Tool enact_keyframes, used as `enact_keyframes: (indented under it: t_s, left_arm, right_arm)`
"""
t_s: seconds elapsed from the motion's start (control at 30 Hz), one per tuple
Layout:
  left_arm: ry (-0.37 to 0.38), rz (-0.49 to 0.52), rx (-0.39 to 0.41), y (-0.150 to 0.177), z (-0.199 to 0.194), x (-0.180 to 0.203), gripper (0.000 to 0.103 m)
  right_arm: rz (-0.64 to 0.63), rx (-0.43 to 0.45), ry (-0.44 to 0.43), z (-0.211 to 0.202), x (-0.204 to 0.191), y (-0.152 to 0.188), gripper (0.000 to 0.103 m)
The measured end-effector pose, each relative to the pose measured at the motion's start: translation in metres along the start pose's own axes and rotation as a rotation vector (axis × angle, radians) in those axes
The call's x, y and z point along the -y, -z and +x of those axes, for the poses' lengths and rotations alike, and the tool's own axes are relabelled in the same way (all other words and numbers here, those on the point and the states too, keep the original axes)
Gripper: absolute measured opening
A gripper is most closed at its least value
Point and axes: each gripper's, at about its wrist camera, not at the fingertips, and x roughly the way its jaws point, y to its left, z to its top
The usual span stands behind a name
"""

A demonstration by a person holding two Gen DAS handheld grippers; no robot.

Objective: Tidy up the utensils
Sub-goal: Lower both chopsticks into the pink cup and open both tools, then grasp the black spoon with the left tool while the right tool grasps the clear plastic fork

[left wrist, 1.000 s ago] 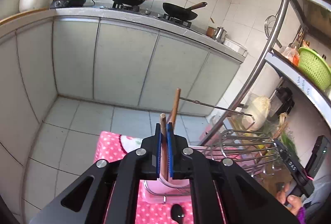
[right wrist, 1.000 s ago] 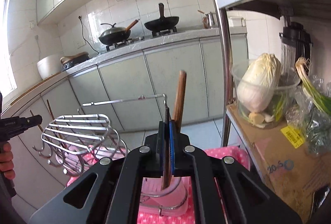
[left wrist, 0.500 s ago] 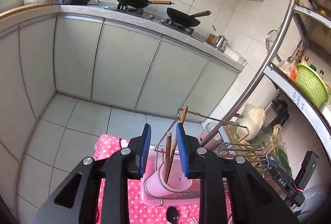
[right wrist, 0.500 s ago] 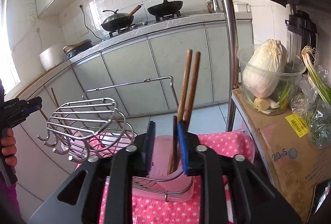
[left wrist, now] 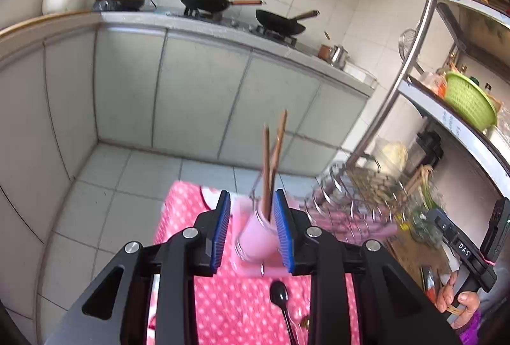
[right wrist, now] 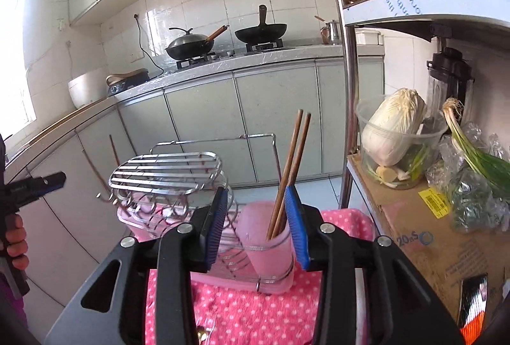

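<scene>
Both claws, left (left wrist: 251, 228) and right (right wrist: 259, 225), were opening, empty, around two brown wooden chopsticks (right wrist: 288, 172) standing in a pink plastic cup (right wrist: 271, 244); clearing those sticks without tipping them mattered next.

2 chopsticks (right wrist: 288, 166) in pink cup (right wrist: 266, 244).

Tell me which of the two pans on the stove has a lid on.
The wok on the left burner, domed lid on. The frying pan beside it is open.
</scene>
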Motion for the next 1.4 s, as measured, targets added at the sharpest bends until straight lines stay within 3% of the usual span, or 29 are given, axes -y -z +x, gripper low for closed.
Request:
enact_keyframes:
  t_s: [0.1,0.23,0.4,0.53,0.7,0.8,0.83,1.13,1.27,1.4]
  left_arm:
    - [0.022,-0.004,-0.072,0.024,0.009,-0.001,0.027]
    - [0.025,-0.006,-0.167,0.055,0.028,-0.003,0.027]
    - [0.077,-0.051,-0.291,0.086,0.051,-0.007,0.027]
    - [0.109,-0.096,-0.392,0.106,0.071,-0.004,0.027]
    - [0.131,-0.093,-0.461,0.121,0.092,0.008,0.027]
    - [0.145,-0.097,-0.502,0.128,0.103,0.013,0.027]
    - [0.152,-0.103,-0.519,0.130,0.107,0.015,0.027]
    - [0.149,-0.153,-0.648,0.148,0.151,0.024,0.026]
    - [0.117,-0.194,-0.661,0.146,0.170,0.024,0.026]
    - [0.030,-0.183,-0.585,0.133,0.184,0.022,0.027]
  right_arm:
    - [0.030,-0.068,-0.049,-0.004,-0.002,0.021,0.038]
    - [0.079,-0.293,-0.159,0.028,-0.008,0.062,0.038]
    - [0.150,-0.606,-0.210,0.094,-0.019,0.118,0.038]
    - [0.189,-0.714,-0.201,0.126,-0.023,0.142,0.038]
    - [0.129,-0.742,-0.160,0.143,-0.037,0.158,0.038]
    - [0.082,-0.721,-0.140,0.148,-0.042,0.158,0.017]
    - [0.093,-0.721,-0.146,0.149,-0.040,0.157,0.015]
    - [0.220,-0.621,-0.163,0.122,-0.002,0.145,0.015]
    - [0.261,-0.594,-0.189,0.113,0.011,0.143,0.015]
    - [0.292,-0.577,-0.212,0.104,0.026,0.139,0.015]
